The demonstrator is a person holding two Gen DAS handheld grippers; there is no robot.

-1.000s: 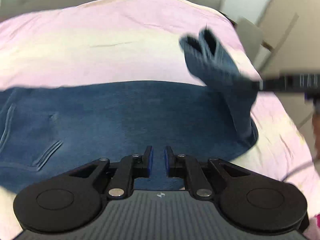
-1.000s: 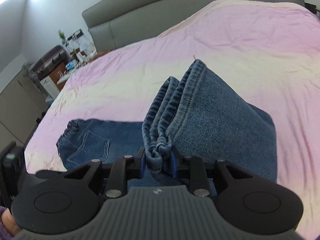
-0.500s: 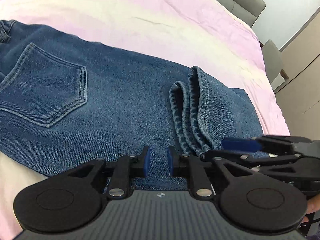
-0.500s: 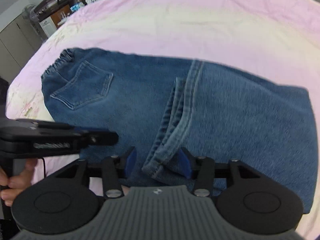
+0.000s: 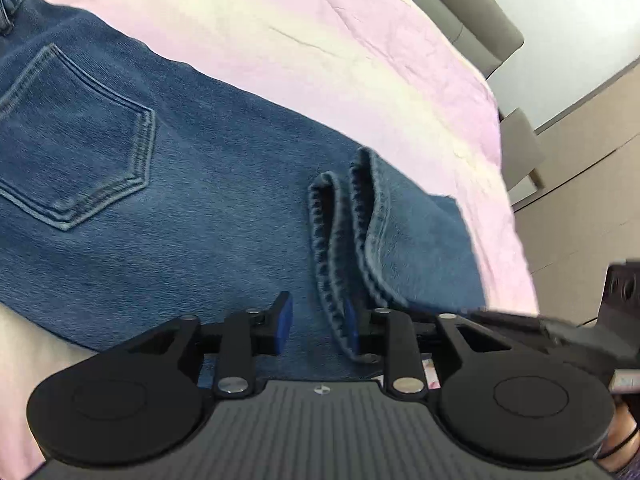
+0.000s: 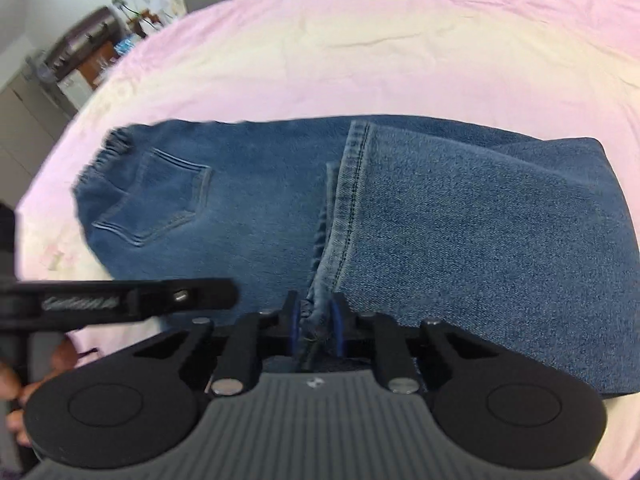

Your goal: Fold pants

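Note:
Blue denim pants [image 6: 248, 208] lie on the pink bedsheet [image 6: 360, 48], back pocket [image 5: 76, 152] up. The leg end is folded over them, its hem [image 5: 340, 240] across the middle. My left gripper [image 5: 318, 324] hovers low over the near edge. Its jaws are opening, and the hem edge lies just inside the right pad without being pressed. My right gripper [image 6: 316, 324] is at the hem's near end [image 6: 320, 300], its jaws closing, with the pads against the denim bunched between them. Each gripper shows at the side of the other's view.
The bed's grey headboard [image 5: 472, 20] runs along the far side. A chair [image 5: 520, 148] and beige cabinets [image 5: 592, 184] stand beyond the bed's right edge. A cluttered shelf with a plant [image 6: 116, 20] stands off the far left corner. A hand [image 6: 12, 392] holds the left gripper's handle.
Both grippers came down to the bed. The right one laid the lifted leg end flat on the pants, opened, then closed on the hem again. The left jaws widened.

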